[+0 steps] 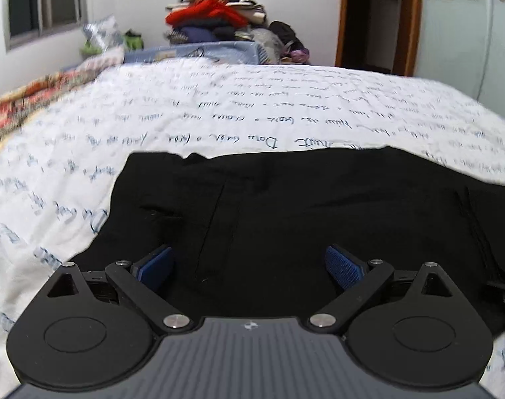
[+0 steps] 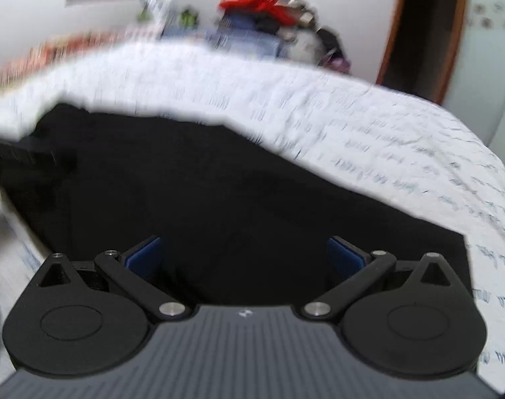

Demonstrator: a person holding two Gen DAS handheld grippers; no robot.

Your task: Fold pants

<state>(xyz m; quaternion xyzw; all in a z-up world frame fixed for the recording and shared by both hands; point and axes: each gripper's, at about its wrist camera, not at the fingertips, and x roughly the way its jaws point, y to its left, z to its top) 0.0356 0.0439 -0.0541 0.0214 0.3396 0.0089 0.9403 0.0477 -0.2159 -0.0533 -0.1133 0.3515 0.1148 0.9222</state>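
Black pants lie flat on a white bedspread with blue handwriting print. My left gripper is open just above the pants' near part, with its blue pads wide apart and nothing between them. In the right wrist view the pants fill the middle. My right gripper is open over them, with its blue pads wide apart and empty. That view is blurred by motion. A black object at its left edge is hard to make out.
A pile of clothes with a red garment sits on a blue basket beyond the bed's far edge. A patterned blanket lies along the bed's left side. A window is at left, a wooden door frame at right.
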